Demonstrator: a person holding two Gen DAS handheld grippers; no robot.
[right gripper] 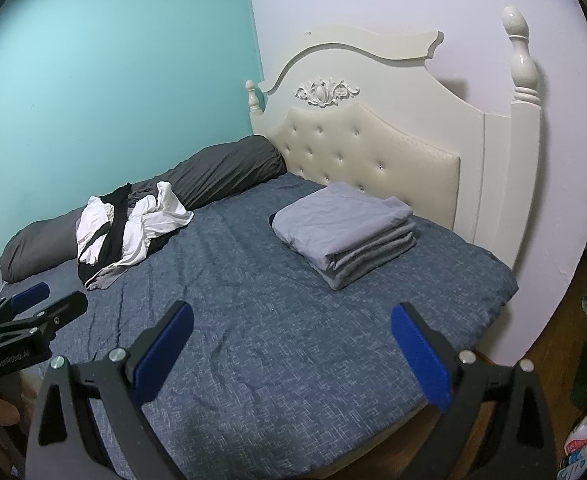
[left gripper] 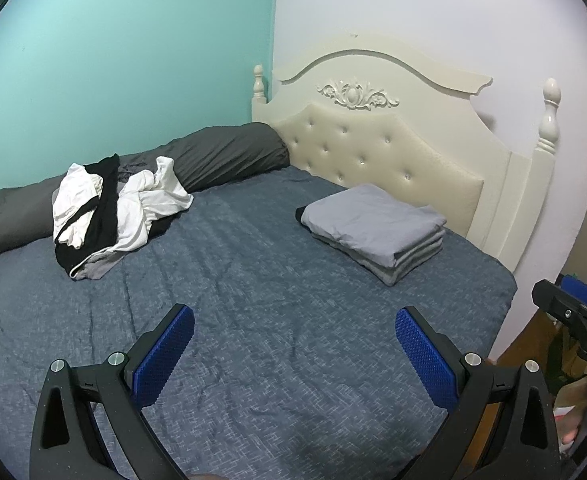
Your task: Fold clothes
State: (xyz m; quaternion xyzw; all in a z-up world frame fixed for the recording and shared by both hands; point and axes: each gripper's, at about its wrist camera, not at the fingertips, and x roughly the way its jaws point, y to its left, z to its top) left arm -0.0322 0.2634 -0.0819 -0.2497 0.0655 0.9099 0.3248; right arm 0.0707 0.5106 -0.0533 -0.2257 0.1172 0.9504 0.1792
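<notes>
Blue-padded left gripper and right gripper hover spread above the bed.

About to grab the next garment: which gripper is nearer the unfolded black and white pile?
Left. The left gripper hovers nearer the pile, which lies ahead to its left; the right gripper is farther right, nearer the folded grey stack.

Left gripper and right gripper hover side by side, jaws spread wide.

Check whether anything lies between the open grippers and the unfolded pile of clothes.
Nothing visible does. Only bare blue bedspread separates the left gripper and right gripper from the clothes pile. The folded stack sits off to the right, by the headboard.
</notes>
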